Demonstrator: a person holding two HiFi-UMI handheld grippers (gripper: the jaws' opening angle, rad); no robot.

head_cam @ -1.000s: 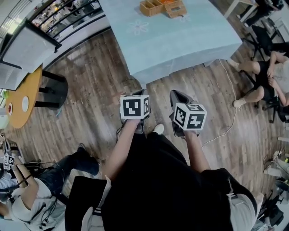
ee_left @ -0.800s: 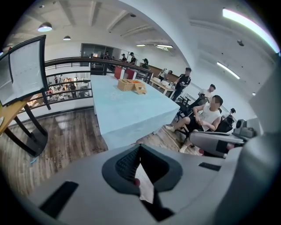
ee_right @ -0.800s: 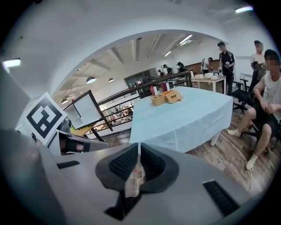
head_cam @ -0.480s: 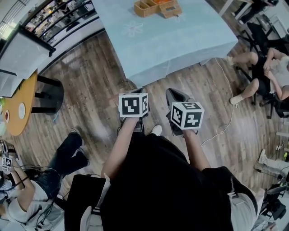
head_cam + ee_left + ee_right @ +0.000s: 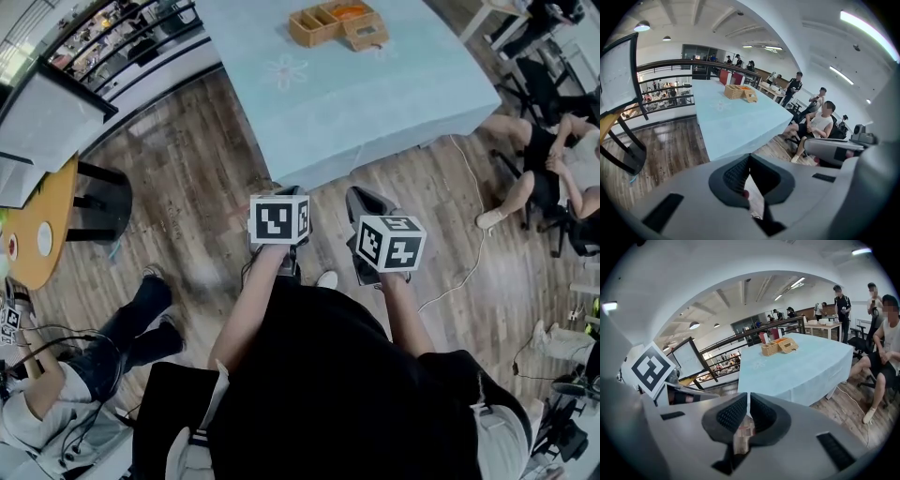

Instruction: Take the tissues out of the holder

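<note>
The far-off holder point(image 5: 366, 28) is too small to show its contents.

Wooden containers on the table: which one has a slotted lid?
The tissue holder, rightmost in the head view and nearest the person; the divided tray beside it is open-topped.

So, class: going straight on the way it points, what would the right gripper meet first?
The right gripper would probably first meet the hanging near side of the blue tablecloth; depth is unclear.
</note>
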